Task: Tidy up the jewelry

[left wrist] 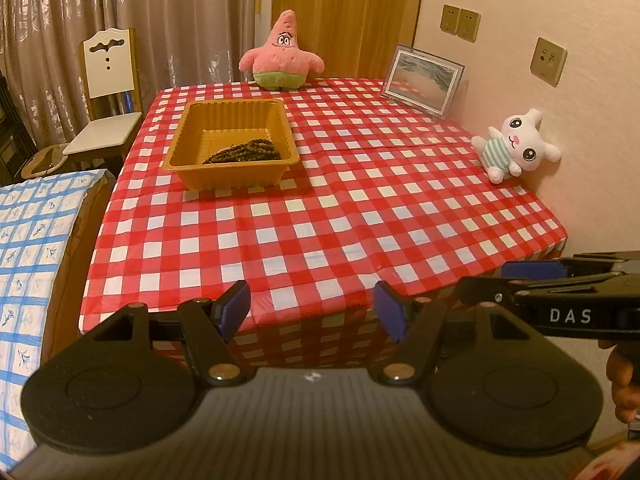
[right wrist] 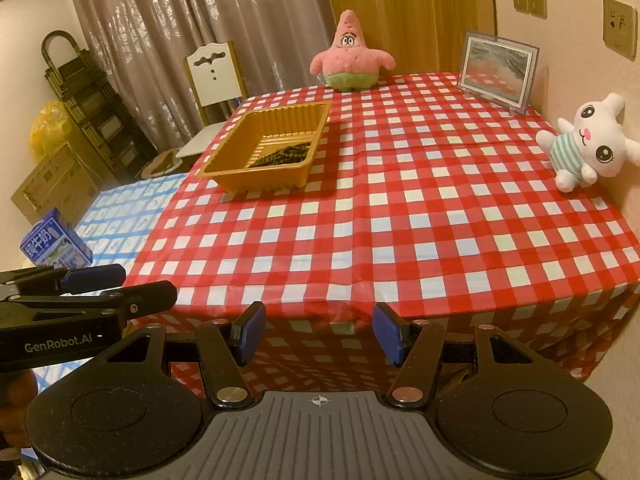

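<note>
A dark beaded necklace lies heaped in a yellow plastic tray on the red checked tablecloth, toward the far left. My left gripper hangs open before the table's near edge, nothing between its blue pads. Likewise open and empty, my right gripper hovers at the same edge. Each gripper shows in the other's view: the right gripper at the right, the left gripper at the left.
A pink starfish plush sits at the table's far edge, a framed picture leans on the right wall, a white bunny plush beside it. A chair, a blue-patterned bed and a milk carton stand left.
</note>
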